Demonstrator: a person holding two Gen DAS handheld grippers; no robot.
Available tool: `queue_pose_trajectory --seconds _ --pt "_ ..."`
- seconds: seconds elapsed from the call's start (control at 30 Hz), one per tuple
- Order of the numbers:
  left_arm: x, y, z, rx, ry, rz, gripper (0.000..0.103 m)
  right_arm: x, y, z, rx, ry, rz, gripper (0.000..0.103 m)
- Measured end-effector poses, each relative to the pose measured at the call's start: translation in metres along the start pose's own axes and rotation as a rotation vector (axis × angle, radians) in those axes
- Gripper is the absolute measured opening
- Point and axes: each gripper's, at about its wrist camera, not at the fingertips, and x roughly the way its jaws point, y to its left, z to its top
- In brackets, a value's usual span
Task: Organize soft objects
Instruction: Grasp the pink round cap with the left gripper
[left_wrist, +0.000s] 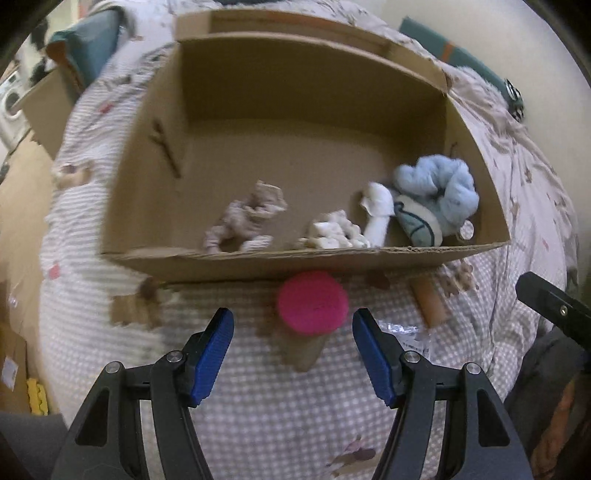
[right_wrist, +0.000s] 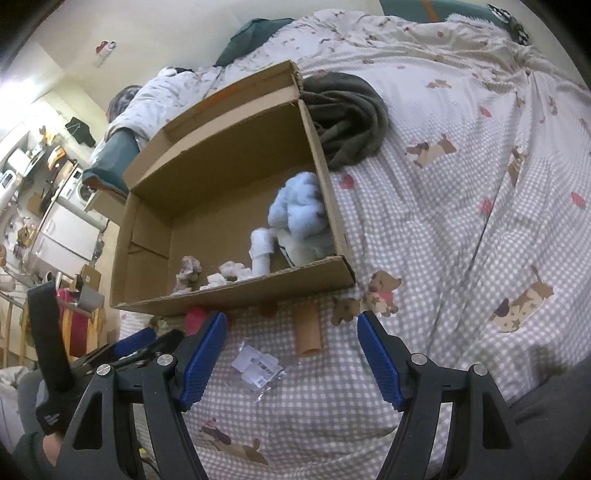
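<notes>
On the bed (right_wrist: 461, 229), just in front of your left claw (left_wrist: 293, 349), a pink-topped soft object (left_wrist: 313, 302) lies against the near wall of the cardboard box (left_wrist: 280, 258); its tan lower part points toward you. Both claws are spread wide and hold nothing: the right claw (right_wrist: 291, 354) hangs above the checked cover, to the right of the left one. Inside the box, along the near wall, you already have a grey-beige bundle (left_wrist: 245, 221), a white crumpled piece (left_wrist: 334, 230), a white roll (left_wrist: 378, 210) and a light blue fluffy bundle (left_wrist: 436, 192) in the right corner. So the sorting looks partly done, and the pink piece seems the one in hand (it sits squarely between the left claw's blue pads). Next you would likely ease the left claw forward, close on the pink top, then lift it over the near wall. A tan tube (right_wrist: 307, 332) and a clear plastic wrapper (right_wrist: 258, 365) lie close by on the cover, nearer your right claw.
</notes>
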Motion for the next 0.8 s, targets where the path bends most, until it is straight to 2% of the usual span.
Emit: queue_pose_trajectory --seconds 0.23,0.3,0.33,0.4,0.53,0.8 --pt "0.028 -0.003 0.014 -0.010 0.040 -0.030 0.064 0.006 -0.002 0.000 0.005 0.025 -0.004 0.077" --pt "0.031 0.001 0.017 -0.040 0.051 -0.039 0.058 0.008 -0.001 -0.001 0.002 0.031 -0.007 0.077" --pt "0.031 0.003 0.017 -0.055 0.052 -0.053 0.046 0.009 0.000 -0.001 0.000 0.033 -0.009 0.077" --pt "0.030 0.007 0.018 -0.078 0.057 -0.079 0.044 0.010 0.000 0.000 0.001 0.037 -0.009 0.077" --pt "0.014 0.002 0.016 -0.031 0.025 -0.036 0.043 0.012 0.001 0.001 0.001 0.040 -0.006 0.077" --pt "-0.045 0.012 -0.003 -0.038 -0.041 0.007 0.043 0.013 0.008 -0.002 -0.026 0.042 0.008 0.077"
